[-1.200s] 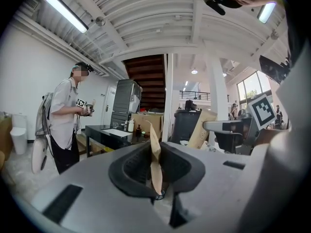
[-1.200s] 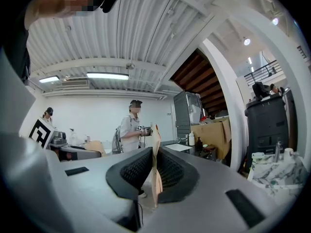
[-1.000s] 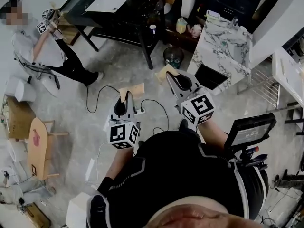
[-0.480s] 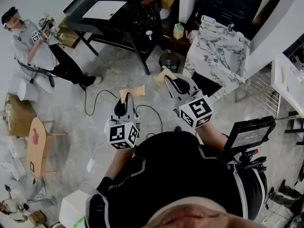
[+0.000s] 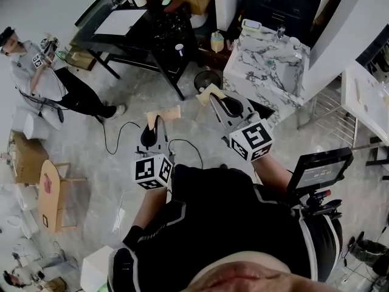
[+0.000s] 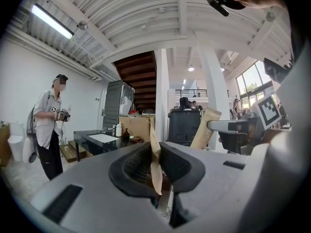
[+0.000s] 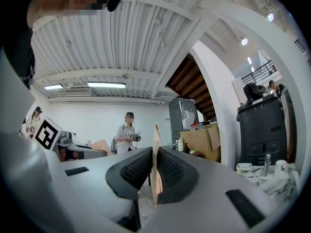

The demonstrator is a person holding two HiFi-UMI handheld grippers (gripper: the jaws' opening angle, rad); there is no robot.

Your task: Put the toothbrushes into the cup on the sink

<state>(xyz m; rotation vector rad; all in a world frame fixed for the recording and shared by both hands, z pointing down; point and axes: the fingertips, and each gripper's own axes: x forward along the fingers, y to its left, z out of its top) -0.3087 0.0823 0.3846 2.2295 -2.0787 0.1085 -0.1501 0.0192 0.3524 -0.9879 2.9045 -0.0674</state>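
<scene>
Over the last second the marble sink counter [image 5: 267, 66] has slid lower and leftward in the head view, nearer to me. The person [image 5: 36, 72] across the room has drifted toward the top left corner. My two tools hang in front of me much as before.

Nothing is delivered yet. My left gripper [image 6: 155, 161] is clenched on a flat tan paper packet [image 6: 154, 171], and my right gripper [image 7: 153, 166] pinches a second packet [image 7: 155, 144]. I take these for wrapped toothbrushes, though no brush shows. Both are well apart from the counter, so the approach and both drops remain.

The packets are thin, matte kraft sleeves, edge-on between ribbed black pads [image 7: 137, 171]. The counter is glossy white stone with dark veins. At its far edge a pale cup-like thing [image 7: 281, 168] stands beside the tap [image 7: 266, 161], too small to be sure of.
</scene>
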